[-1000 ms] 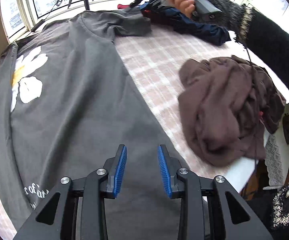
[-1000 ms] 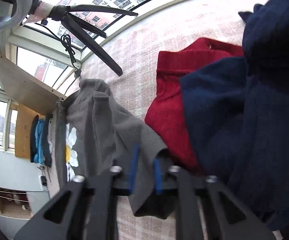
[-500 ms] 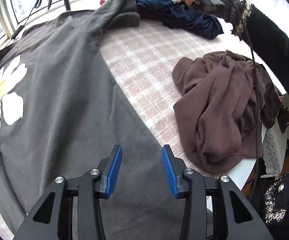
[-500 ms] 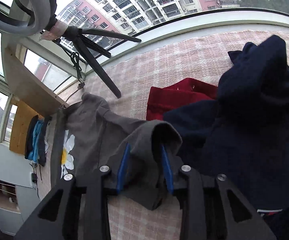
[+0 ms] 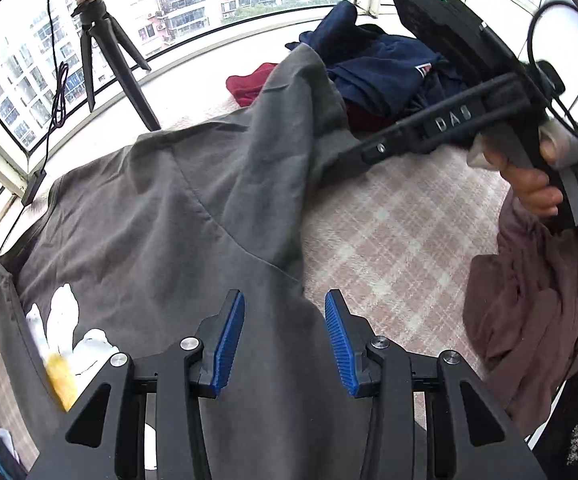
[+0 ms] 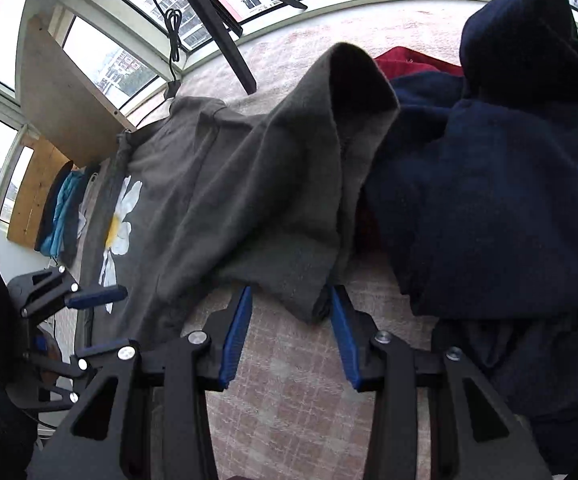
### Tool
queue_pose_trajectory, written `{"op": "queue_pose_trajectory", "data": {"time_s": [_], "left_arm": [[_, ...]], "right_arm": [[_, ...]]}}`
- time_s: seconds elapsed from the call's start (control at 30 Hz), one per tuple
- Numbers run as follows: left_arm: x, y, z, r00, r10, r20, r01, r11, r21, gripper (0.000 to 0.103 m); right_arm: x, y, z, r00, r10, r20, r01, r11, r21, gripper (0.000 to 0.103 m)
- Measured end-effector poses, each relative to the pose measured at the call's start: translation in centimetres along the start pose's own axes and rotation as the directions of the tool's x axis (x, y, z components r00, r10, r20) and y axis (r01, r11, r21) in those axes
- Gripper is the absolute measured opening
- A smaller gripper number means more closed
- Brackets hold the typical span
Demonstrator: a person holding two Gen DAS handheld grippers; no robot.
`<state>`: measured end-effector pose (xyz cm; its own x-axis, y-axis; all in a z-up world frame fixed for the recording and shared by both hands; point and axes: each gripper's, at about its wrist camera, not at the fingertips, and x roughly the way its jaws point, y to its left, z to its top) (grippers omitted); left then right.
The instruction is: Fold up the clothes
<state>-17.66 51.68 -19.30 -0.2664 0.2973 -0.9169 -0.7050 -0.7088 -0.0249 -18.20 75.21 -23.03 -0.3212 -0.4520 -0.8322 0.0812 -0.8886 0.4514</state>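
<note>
The right claw [image 6: 289, 336] had pinched the sleeve of the dark grey cloth T-shirt with a white daisy [image 5: 193, 216]; now its jaws are wide and the sleeve slips free, draped mid-frame. The left claw [image 5: 285, 340] hovers open over the shirt's hem on the pink checked bed [image 5: 401, 240].

The grey T-shirt [image 5: 177, 220] runs out of the left wrist view's lower edge under the left tongs [image 5: 285, 340], its hem unseen. Beyond the right tongs [image 6: 289, 332], the red garment [image 6: 405, 64] is mostly buried under the navy garment [image 6: 489, 184]. The right tongs' tips are lost behind the raised sleeve [image 5: 289, 120] in the left view.
</note>
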Motion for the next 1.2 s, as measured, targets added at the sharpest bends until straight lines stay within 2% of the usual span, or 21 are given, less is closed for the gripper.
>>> {"op": "queue_pose_trajectory", "data": {"time_s": [0.03, 0.13, 0.2, 0.27, 0.33, 0.4, 0.47, 0.6, 0.7, 0.73, 0.77, 0.8, 0.83, 0.9, 0.93, 0.97, 1.03, 1.1, 1.2], "left_arm": [[-0.1, 0.4, -0.2, 1.0, -0.007, -0.008, 0.007, 1.0, -0.011, 0.04], [-0.1, 0.6, -0.5, 1.0, -0.011, -0.014, 0.011, 1.0, -0.015, 0.04], [-0.1, -0.1, -0.2, 0.999, -0.039, -0.007, 0.039, 0.999, 0.004, 0.04], [0.5, -1.4, 0.6, 0.999, -0.046, 0.007, 0.046, 0.998, 0.048, 0.04], [1.4, -3.2, 1.8, 0.998, -0.057, 0.025, 0.054, 0.994, 0.097, 0.04], [2.3, -5.2, 3.0, 0.995, -0.078, 0.055, 0.069, 0.987, 0.143, 0.04], [3.2, -7.1, 4.3, 0.993, -0.076, 0.09, 0.057, 0.979, 0.197, 0.04], [5.2, -9.6, 6.2, 0.99, 0.014, 0.138, -0.053, 0.957, 0.287, 0.04], [6.3, -9.5, 7.3, 0.989, 0.037, 0.146, -0.079, 0.952, 0.296, 0.04], [6.7, -9.1, 7.6, 0.989, 0.032, 0.145, -0.073, 0.955, 0.288, 0.035], [7.1, -8.7, 7.8, 0.99, 0.018, 0.137, -0.056, 0.958, 0.282, 0.028], [7.6, -8.3, 8.0, 0.993, 0.007, 0.12, -0.039, 0.962, 0.271, 0.015], [7.9, -7.8, 8.1, 0.994, -0.003, 0.105, -0.024, 0.968, 0.251, 0.007], [7.3, -7.0, 7.8, 0.991, -0.045, 0.123, 0.018, 0.977, 0.214, 0.006], [6.8, -6.6, 7.5, 0.988, -0.069, 0.139, 0.041, 0.98, 0.197, 0.006], [6.1, -6.2, 7.2, 0.984, -0.098, 0.151, 0.069, 0.981, 0.183, 0.006], [4.7, -5.3, 6.7, 0.975, -0.141, 0.172, 0.117, 0.983, 0.143, 0.005], [3.4, -4.3, 6.5, 0.963, -0.186, 0.196, 0.173, 0.982, 0.082, 0.005], [1.7, -3.6, 6.3, 0.918, -0.291, 0.27, 0.297, 0.955, 0.018, 0.005]], "right_arm": [[-0.4, 0.6, -0.2, 1.0, -0.013, -0.006, 0.012, 0.999, -0.042, 0.006], [-1.5, 2.3, -0.6, 0.998, -0.052, -0.019, 0.048, 0.985, -0.166, 0.006], [-2.2, 3.5, -0.9, 0.997, -0.079, -0.026, 0.07, 0.966, -0.248, 0.006], [-2.8, 3.7, -0.9, 0.991, -0.118, -0.056, 0.097, 0.953, -0.286, 0.015], [-4.3, 2.2, 0.2, 0.995, -0.093, -0.028, 0.084, 0.971, -0.222, 0.027], [-5.6, 0.7, 1.6, 0.998, -0.057, 0.023, 0.06, 0.987, -0.15, 0.028], [-5.3, 0.1, 3.2, 0.996, -0.081, 0.042, 0.086, 0.986, -0.142, 0.028], [-4.8, -1.3, 6.4, 0.989, -0.128, 0.078, 0.137, 0.983, -0.124, 0.028], [-4.3, -2.2, 8.6, 0.983, -0.156, 0.097, 0.167, 0.98, -0.112, 0.028], [-3.8, -2.5, 8.9, 0.986, -0.147, 0.084, 0.156, 0.981, -0.117, 0.028], [-3.3, -2.7, 9.1, 0.988, -0.14, 0.07, 0.148, 0.982, -0.121, 0.028], [-2.7, -2.8, 9.3, 0.989, -0.138, 0.056, 0.144, 0.982, -0.125, 0.028], [-2.1, -3.0, 9.4, 0.99, -0.137, 0.042, 0.141, 0.982, -0.129, 0.028], [-1.7, -3.0, 9.0, 0.992, -0.121, 0.028, 0.124, 0.981, -0.151, 0.023], [-1.7, -2.9, 8.8, 0.993, -0.115, 0.026, 0.117, 0.979, -0.168, 0.008], [-1.6, -2.6, 8.7, 0.993, -0.117, 0.027, 0.12, 0.975, -0.189, 0.003], [-1.9, -1.7, 8.9, 0.985, -0.161, 0.058, 0.171, 0.958, -0.232, 0.003], [-3.3, -0.6, 9.5, 0.97, -0.206, 0.129, 0.234, 0.935, -0.268, 0.002], [-5.8, 1.5, 10.6, 0.936, -0.241, 0.258, 0.321, 0.885, -0.338, 0.002]]}}
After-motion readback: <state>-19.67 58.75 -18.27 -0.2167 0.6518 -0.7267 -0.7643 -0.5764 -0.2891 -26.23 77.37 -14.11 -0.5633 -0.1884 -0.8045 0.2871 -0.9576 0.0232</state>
